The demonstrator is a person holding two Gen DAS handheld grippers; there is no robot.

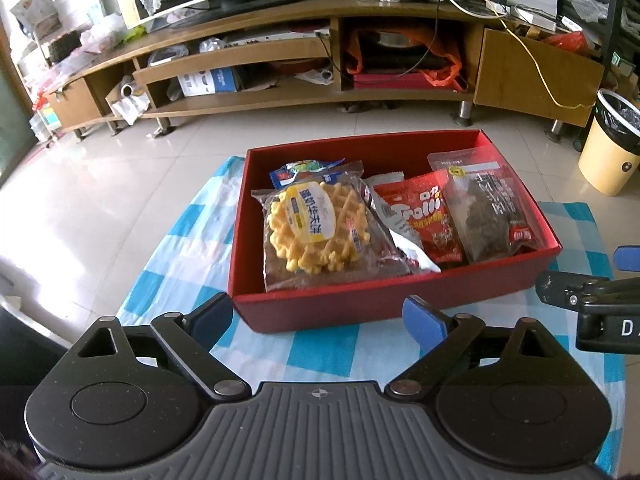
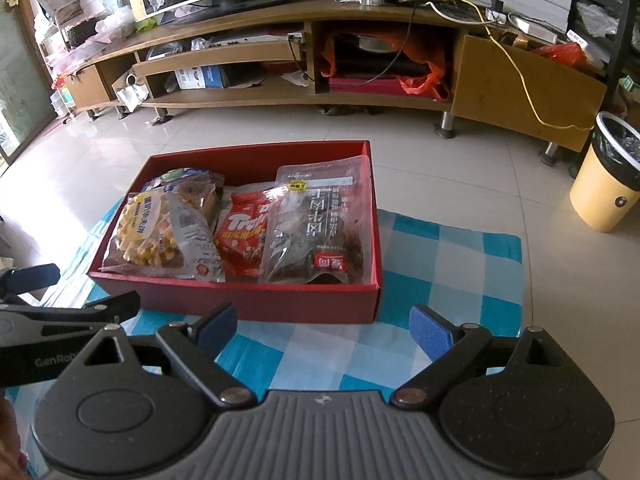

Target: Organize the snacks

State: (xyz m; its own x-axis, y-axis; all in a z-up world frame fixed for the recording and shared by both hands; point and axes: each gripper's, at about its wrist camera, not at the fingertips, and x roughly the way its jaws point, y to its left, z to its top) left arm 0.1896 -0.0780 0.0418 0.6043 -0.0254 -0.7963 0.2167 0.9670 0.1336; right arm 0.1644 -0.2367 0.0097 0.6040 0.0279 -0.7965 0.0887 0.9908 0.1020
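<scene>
A red box (image 1: 360,304) (image 2: 256,304) stands on a blue-and-white checked cloth (image 1: 320,352) (image 2: 440,248). In it lie a yellow waffle pack (image 1: 316,232) (image 2: 148,236), a red Trolli bag (image 1: 428,220) (image 2: 244,236), a clear bag of dark snacks (image 1: 492,208) (image 2: 320,228) and a blue pack (image 1: 304,170) at the back. My left gripper (image 1: 320,320) is open and empty, just before the box's near wall. My right gripper (image 2: 324,326) is open and empty, also before the near wall. Each gripper shows at the edge of the other's view.
A long wooden TV cabinet (image 1: 320,40) (image 2: 280,40) with cluttered shelves runs along the back. A yellow waste bin (image 1: 612,144) (image 2: 608,176) stands on the tiled floor at the right. The cloth ends near the box's far side.
</scene>
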